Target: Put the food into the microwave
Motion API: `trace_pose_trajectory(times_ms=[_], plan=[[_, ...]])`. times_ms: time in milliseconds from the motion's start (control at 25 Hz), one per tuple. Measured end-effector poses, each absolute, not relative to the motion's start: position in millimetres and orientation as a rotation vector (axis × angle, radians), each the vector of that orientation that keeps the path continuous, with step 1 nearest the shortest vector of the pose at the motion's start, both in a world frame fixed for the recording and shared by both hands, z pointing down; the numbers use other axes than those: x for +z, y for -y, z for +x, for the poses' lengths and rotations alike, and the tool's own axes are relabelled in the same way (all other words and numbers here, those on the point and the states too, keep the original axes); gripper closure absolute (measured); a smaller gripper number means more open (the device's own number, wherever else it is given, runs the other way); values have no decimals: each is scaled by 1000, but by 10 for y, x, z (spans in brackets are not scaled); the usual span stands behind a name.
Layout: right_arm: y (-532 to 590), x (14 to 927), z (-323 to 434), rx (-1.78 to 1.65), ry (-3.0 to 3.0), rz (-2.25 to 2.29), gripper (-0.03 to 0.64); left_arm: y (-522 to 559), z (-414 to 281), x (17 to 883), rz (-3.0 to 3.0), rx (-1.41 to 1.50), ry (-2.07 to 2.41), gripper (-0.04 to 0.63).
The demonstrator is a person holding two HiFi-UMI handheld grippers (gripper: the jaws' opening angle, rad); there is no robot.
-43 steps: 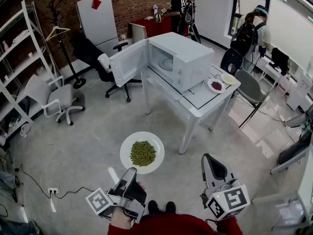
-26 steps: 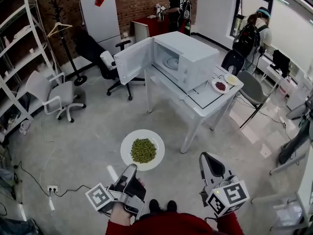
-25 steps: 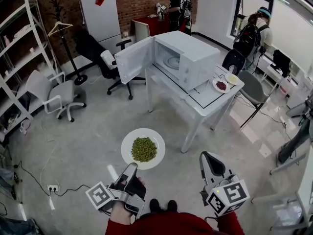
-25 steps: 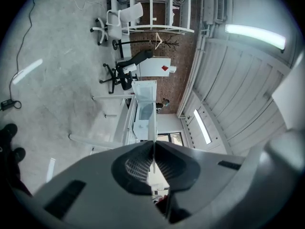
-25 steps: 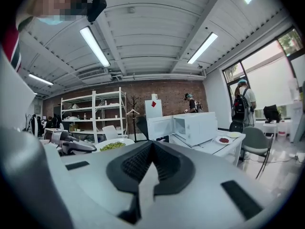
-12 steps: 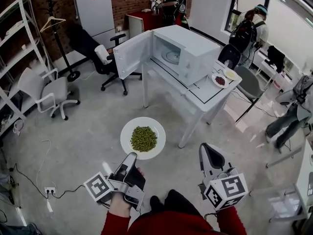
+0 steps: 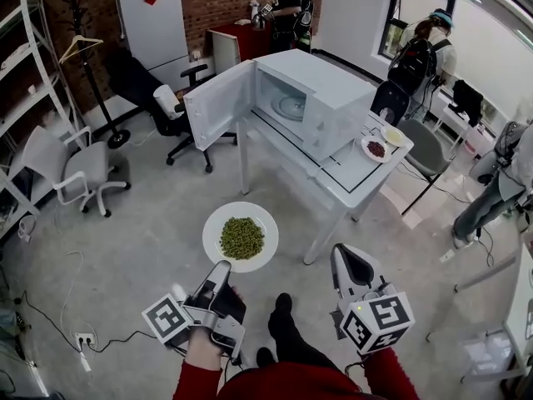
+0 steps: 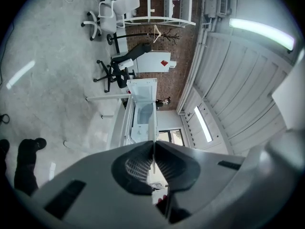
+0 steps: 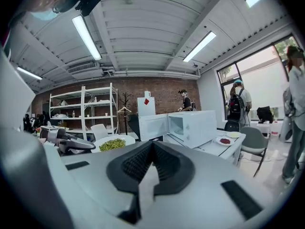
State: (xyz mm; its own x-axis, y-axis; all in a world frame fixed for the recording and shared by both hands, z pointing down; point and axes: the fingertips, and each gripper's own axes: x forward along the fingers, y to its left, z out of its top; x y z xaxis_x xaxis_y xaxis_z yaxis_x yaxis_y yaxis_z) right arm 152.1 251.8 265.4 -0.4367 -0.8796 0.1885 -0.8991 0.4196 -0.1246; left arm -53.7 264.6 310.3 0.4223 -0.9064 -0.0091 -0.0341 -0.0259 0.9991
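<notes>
A white plate (image 7: 241, 237) heaped with green peas hangs level above the floor, and my left gripper (image 7: 221, 271) is shut on its near rim. In the left gripper view the rim (image 8: 153, 123) shows edge-on as a thin line pinched between the pads. The white microwave (image 7: 321, 98) stands on the table ahead, its door (image 7: 218, 104) swung open to the left and the glass turntable visible inside. My right gripper (image 7: 346, 259) is shut and empty, beside the plate at the right. The right gripper view shows the peas (image 9: 113, 143) and the microwave (image 9: 195, 125).
The white table (image 7: 350, 177) also carries a small plate of red food (image 7: 369, 147) and another small dish (image 7: 389, 134). Office chairs (image 7: 71, 165) stand at the left, with a power strip (image 7: 83, 337) on the floor. People (image 7: 416, 57) stand at the back and right.
Both grippers and the plate of peas have come forward toward the table with the person's step; a foot now shows ahead between the grippers. The microwave looks nearer.
</notes>
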Motion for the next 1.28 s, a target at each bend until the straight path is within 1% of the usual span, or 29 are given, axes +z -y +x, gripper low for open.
trace_pose_trajectory(times_ms=[440, 760, 1040, 1280], plan=[[-1185, 2886, 1441, 372, 2558, 1560, 603, -1368, -430, 3230, 1404, -856, 907, 575], [-190, 2987, 1298, 344, 2556, 1449, 603, -451, -264, 3258, 1396, -848, 907, 575], [423, 3072, 1180, 347, 2513, 1426, 603, 141, -181, 3293, 1391, -835, 892, 575], [943, 3354, 1083, 394, 2437, 1449, 603, 763, -187, 3475, 1402, -800, 848, 575]])
